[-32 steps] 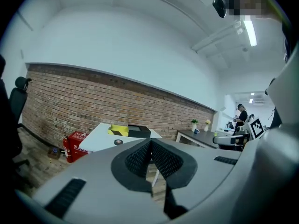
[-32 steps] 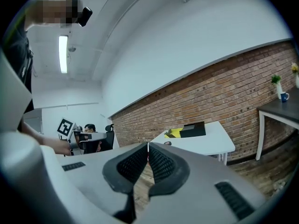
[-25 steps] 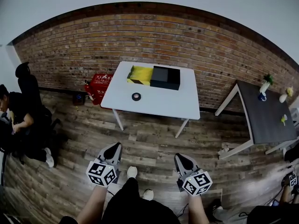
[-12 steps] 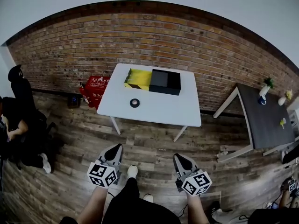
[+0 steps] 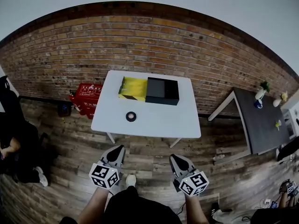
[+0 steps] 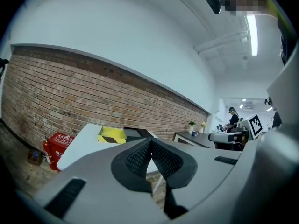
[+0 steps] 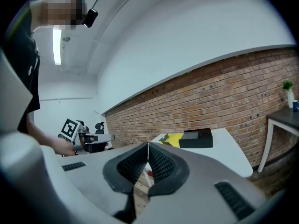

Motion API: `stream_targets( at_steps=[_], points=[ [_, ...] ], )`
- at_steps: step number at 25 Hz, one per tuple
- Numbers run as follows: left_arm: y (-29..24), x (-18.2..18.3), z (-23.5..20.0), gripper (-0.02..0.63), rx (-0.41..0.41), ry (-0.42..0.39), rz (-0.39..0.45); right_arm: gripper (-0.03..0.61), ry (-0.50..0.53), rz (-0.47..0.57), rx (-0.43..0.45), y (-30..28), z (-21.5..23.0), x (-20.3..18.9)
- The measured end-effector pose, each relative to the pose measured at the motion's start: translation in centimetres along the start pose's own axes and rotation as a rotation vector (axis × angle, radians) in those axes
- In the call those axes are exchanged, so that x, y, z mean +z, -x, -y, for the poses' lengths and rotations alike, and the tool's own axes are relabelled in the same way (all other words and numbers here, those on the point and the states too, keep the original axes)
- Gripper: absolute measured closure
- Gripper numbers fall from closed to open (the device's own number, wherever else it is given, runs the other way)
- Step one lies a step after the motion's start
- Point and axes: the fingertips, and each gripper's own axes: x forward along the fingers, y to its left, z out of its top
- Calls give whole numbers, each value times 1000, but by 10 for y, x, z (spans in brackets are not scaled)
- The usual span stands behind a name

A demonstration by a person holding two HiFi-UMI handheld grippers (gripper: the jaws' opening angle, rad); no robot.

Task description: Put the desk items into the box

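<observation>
A white table stands against the brick wall. On it lie a black roll of tape, a yellow box with black stripes, and a black box touching its right side. My left gripper and right gripper hang low over the wooden floor, well short of the table, both shut and holding nothing. In the left gripper view the yellow box shows beyond the closed jaws. In the right gripper view the yellow box and black box sit on the table.
A red crate sits on the floor left of the table. A dark side table with small plants stands at the right. A seated person is at the far left. Wooden floor lies between me and the table.
The table has come closer and shifted slightly left in the head view. Both grippers stay shut and keep their places low in the frame.
</observation>
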Motion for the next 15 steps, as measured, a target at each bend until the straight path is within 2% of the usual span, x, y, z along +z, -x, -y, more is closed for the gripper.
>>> stream_targets(
  at_steps=[11,15],
  points=[
    [-49,20,-76,601,-60,-6,-24,557,-7,5,-34,-89,7,22],
    [-59,29,-101,600,-45,-2,-19,557,-3,-17,-32,-114,10,22]
  ],
)
